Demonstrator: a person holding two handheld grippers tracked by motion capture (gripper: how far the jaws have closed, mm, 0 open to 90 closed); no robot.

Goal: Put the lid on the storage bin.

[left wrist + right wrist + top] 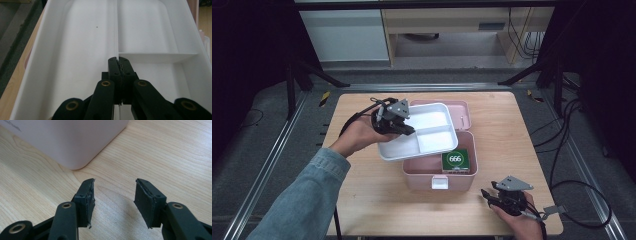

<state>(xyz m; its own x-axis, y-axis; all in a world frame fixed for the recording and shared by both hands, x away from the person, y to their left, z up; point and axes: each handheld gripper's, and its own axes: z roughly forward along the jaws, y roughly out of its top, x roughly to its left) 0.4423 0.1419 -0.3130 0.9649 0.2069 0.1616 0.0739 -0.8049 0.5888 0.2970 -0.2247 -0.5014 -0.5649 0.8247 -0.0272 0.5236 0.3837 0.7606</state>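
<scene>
Left gripper (pixel 406 129) was clamped on the centre divider of the white divided plastic tray (pixel 432 142), held tilted over the open pink plastic box (pixel 462 181). Tray's long axis ran roughly 8-to-2 o'clock, box cavity at 5 o'clock from it. Looked airborne, hard to confirm. Right gripper (pixel 486 194) idled near the box's front-right corner, jaws apart, empty.

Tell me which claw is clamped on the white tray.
The left claw: shut on the tray's divider wall. The right claw rests open above the table, holding nothing.
</scene>
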